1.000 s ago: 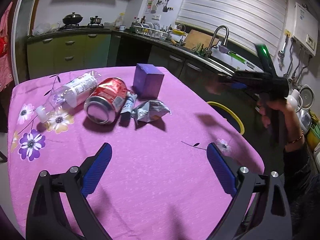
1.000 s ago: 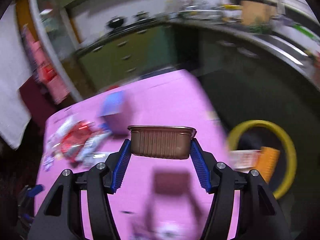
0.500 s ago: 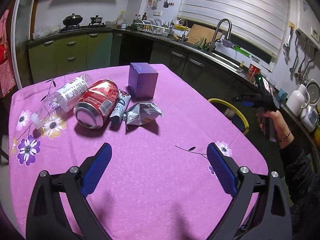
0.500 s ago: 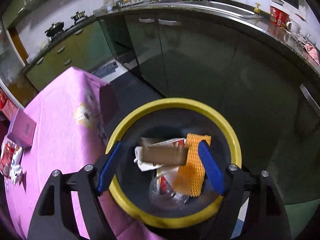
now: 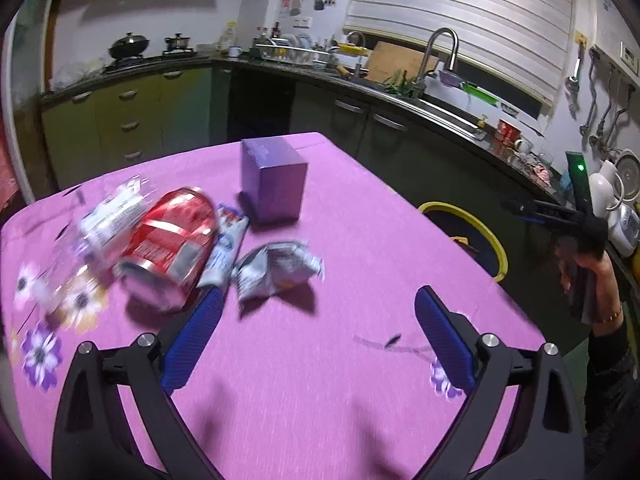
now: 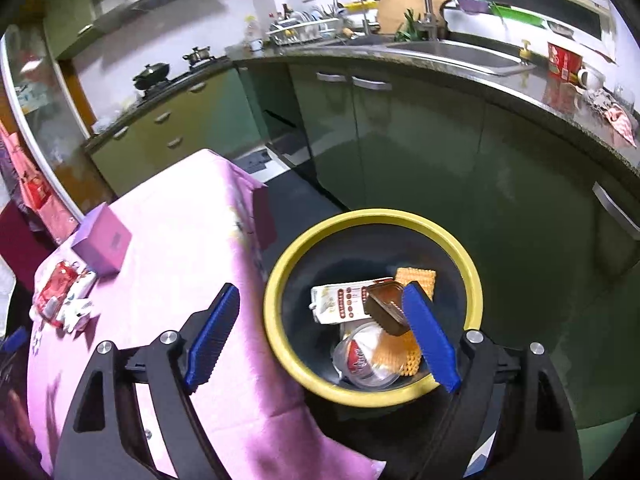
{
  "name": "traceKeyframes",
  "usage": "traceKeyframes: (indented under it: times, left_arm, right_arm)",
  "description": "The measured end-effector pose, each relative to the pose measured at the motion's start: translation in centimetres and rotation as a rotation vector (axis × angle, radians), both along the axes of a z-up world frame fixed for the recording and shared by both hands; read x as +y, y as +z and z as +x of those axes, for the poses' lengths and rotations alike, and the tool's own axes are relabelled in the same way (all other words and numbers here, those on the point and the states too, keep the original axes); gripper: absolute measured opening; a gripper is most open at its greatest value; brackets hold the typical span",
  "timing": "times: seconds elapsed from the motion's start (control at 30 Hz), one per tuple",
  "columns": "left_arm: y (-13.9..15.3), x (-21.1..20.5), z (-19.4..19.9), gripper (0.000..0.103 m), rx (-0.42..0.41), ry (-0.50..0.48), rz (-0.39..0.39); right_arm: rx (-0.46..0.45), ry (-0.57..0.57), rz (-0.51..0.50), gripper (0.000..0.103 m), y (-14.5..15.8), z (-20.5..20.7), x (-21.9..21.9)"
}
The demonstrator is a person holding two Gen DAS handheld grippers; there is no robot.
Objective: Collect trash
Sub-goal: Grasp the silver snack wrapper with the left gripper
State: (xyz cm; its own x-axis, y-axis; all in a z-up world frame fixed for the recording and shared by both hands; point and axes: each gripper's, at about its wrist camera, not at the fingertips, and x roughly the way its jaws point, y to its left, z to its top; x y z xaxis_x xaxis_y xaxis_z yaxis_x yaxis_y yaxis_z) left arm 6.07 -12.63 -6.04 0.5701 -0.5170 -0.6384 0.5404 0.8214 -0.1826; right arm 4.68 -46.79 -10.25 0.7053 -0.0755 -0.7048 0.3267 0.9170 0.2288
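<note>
My left gripper is open, low over the pink tablecloth, just short of a crumpled silver wrapper. Left of the wrapper lie a small packet, a red can and a clear bottle; a purple box stands behind. My right gripper hangs above the yellow-rimmed bin, its jaws opening with nothing between them. A brown tray lies tilted inside the bin on a white carton, an orange foam net and a clear cup.
The bin stands on the floor off the table's right edge, close to dark green cabinets. A counter with a sink runs behind. A hand holds the right gripper beside the table.
The right gripper swung from over the table to above the bin and opened; the brown tray left its jaws and now lies in the bin. The left gripper moved closer to the trash.
</note>
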Motion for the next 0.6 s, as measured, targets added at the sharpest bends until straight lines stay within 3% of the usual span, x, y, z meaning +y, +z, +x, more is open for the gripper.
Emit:
traceKeyframes:
  times: [0.1,0.23,0.37,0.47,0.6]
  left_arm:
    - [-0.3,-1.3,1.8,0.092,0.033,-0.025,-0.027]
    - [-1.1,-2.7,4.0,0.092,0.020,-0.017,0.013]
    - [-1.5,-3.1,5.7,0.092,0.035,-0.086,0.054]
    - [-1.4,-3.0,6.6,0.092,0.058,-0.227,0.058]
    - [-1.5,-3.9,7.3,0.092,0.039,-0.407,0.174]
  right_arm:
    - [-0.009,0.024,0.008,0.083,0.2,-0.3,0.6]
    - [-0.001,0.049,0.018,0.083,-0.3,0.2,1.1]
    - [0.019,0.070,0.028,0.083,-1.2,1.0,1.2]
    - [0.028,0.078,0.031,0.083,-1.7,1.5,1.1]
    - [0.033,0.085,0.044,0.083,-2.1,2.0,1.2]
